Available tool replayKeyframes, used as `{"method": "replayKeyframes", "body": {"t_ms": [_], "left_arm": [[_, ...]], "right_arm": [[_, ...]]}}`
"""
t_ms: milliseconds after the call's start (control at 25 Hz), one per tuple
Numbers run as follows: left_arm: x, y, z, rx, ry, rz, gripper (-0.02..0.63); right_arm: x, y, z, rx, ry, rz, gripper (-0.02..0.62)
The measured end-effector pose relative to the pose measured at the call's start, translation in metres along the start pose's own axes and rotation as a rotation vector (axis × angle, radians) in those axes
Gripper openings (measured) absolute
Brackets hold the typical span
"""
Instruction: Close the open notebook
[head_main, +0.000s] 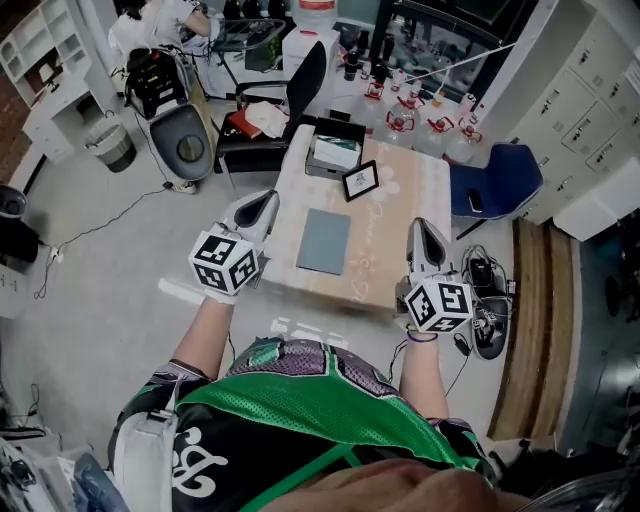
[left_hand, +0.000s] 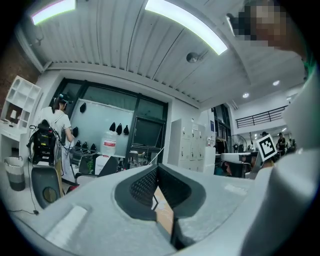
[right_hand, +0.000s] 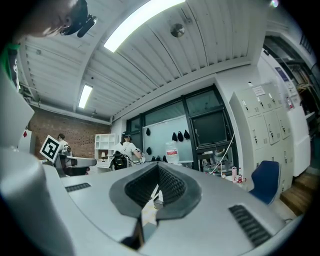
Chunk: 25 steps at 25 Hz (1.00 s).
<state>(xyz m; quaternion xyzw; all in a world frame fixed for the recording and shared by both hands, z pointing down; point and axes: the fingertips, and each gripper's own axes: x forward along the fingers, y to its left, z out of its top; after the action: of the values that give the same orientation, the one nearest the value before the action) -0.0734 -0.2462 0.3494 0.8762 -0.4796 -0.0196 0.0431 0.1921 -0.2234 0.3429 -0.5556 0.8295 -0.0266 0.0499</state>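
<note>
Framed card (head_main: 360, 180) print too small to read.

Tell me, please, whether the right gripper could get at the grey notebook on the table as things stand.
Probably yes: the right gripper hangs, shut and empty, just right of the notebook, with only bare table between them; the small frame stands farther back.

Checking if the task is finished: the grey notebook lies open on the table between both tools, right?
Not open: the grey notebook lies closed on the table, between the left tool and the right tool, as the head view shows.
</note>
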Motion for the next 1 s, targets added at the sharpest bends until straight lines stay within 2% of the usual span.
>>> {"method": "replayKeyframes", "body": {"t_ms": [400,1000], "left_arm": [[-0.01,0.0,0.002,0.013,-0.025,0.043,0.017],[-0.008,-0.009,-0.003,0.014,-0.037,0.027,0.017]], "right_arm": [[-0.006,0.003,0.005,-0.032,-0.025,-0.01,-0.002],[-0.017,0.002,-0.004,-0.025,-0.014,-0.033,-0.003]]}}
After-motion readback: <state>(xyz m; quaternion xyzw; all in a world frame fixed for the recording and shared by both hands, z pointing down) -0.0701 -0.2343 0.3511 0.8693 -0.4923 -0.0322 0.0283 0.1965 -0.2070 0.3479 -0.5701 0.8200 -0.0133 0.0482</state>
